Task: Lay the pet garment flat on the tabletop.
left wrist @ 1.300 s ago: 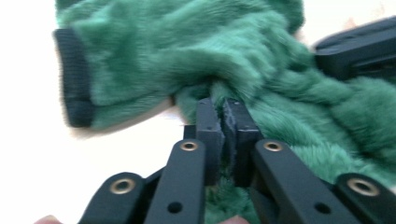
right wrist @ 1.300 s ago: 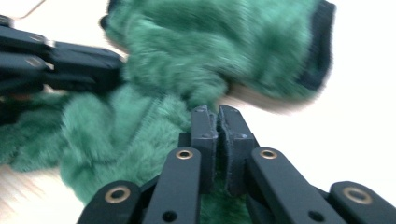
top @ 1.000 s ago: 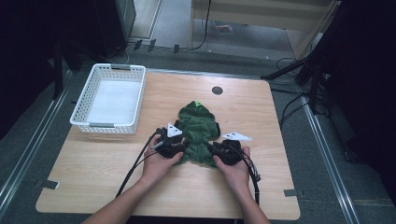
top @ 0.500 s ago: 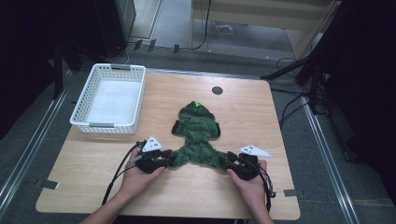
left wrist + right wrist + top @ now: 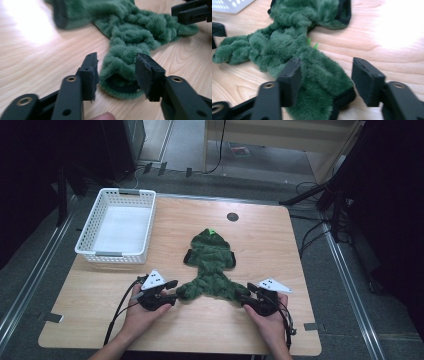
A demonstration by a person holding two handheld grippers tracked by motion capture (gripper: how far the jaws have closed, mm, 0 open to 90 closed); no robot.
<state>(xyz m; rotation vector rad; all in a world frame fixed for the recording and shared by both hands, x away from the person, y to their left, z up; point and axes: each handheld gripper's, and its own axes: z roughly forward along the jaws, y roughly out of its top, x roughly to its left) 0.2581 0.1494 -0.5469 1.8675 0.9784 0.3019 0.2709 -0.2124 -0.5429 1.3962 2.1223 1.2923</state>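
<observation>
Wooden table (image 5: 260,245), pale top, small dark round disc (image 5: 232,216) near far edge. White plastic basket (image 5: 118,225) at far L, perforated walls, nothing seen inside. No readable writing, brand or label on any item; only marking is a small bright-green tab at the garment's far end.

Green fuzzy garment (image 5: 211,262) lies flat mid-table, roughly centred, right of basket and apart from it. Far end toward disc; two leg-like ends splay toward the person, one to each gripper. Black trim on cuffs.

Left gripper (image 5: 173,291) at near-L leg end. Own view: jaws apart, leg cuff (image 5: 120,82) lying between them on the wood, pads not pressing the fabric. Released.

Right gripper (image 5: 243,297) at near-R leg end. Own view: jaws wide apart, leg cuff (image 5: 324,95) between them, closer to one pad, gap at the other. Released too.

Both hands on table at near edge, cables trailing back.
</observation>
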